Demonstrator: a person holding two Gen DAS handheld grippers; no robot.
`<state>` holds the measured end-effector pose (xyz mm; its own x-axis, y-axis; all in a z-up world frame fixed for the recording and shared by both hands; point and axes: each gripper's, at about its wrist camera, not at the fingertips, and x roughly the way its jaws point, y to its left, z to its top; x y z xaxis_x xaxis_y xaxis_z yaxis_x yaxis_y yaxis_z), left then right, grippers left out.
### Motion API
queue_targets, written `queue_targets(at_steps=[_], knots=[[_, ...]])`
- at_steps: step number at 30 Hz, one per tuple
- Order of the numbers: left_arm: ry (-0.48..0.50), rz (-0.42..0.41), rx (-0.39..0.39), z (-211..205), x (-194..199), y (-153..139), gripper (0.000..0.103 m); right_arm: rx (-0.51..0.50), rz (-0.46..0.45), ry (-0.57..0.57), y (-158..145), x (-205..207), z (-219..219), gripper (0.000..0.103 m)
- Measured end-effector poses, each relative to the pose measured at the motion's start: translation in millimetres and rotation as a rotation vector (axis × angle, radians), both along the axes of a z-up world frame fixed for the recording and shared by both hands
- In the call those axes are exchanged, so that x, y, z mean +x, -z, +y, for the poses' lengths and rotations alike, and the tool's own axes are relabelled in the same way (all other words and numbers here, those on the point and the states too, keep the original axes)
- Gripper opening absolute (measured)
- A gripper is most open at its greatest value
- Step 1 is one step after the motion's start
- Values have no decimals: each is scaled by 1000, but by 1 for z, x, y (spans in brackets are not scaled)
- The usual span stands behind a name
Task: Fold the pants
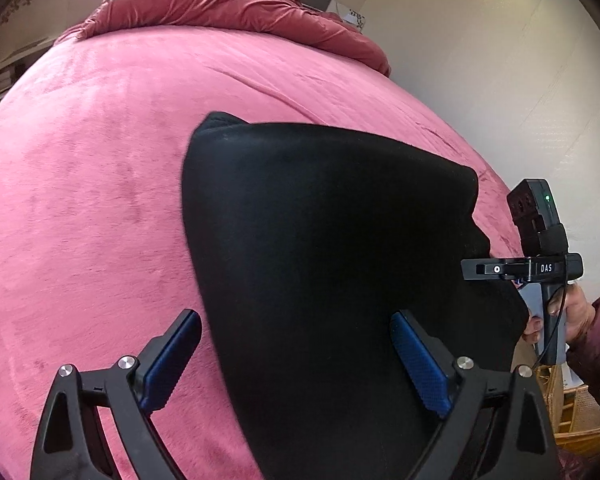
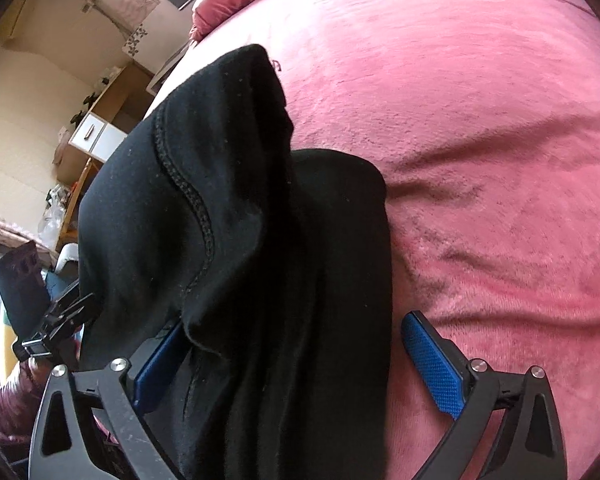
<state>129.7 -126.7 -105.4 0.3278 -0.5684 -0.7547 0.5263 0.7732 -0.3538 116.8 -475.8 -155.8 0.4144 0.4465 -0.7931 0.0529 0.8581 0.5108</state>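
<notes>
Left wrist view: the black, soft knit pants [image 1: 332,264] lie on the pink plush bedspread [image 1: 100,184], near the bed's right edge and well short of the crumpled red quilt [image 1: 228,4] at the far end. The left gripper [image 1: 296,364] stands wide, its blue-padded fingers [image 1: 418,360] astride the near part of the cloth with nothing clamped. The other handheld tool shows at the bed's right edge, in the person's hand [image 1: 572,316].

Right wrist view: the pants [image 2: 236,240] rise in a limp bunched mound, an overlocked seam [image 2: 196,200] winding down the left flank. The right gripper [image 2: 292,368] is also spread wide; cloth drapes over its left pad [image 2: 156,364], while the right pad sits bare beside the fabric's edge. The wooden shelving [image 2: 96,128] stands beyond the bed's left edge.

The fabric looks light, floppy and thick enough to pinch several layers at once; it will likely sag and drag on the plush nap. Seams, hems or the waistband seem the firmest places to take hold.
</notes>
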Motion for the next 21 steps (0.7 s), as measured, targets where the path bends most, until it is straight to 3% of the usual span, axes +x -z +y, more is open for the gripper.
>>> queue_targets(at_steps=[4,8,21], knots=[[12,3,-1,-6,-1,1,86,-24,-9,-26,0,3,7,101],[13,-16,10,-10,-3,0,81,-28,-20,-51,-4,6,15,86],[8,-83,-2,2,-21,-20,53,-38,-36,-43,-8,-13,34,68]])
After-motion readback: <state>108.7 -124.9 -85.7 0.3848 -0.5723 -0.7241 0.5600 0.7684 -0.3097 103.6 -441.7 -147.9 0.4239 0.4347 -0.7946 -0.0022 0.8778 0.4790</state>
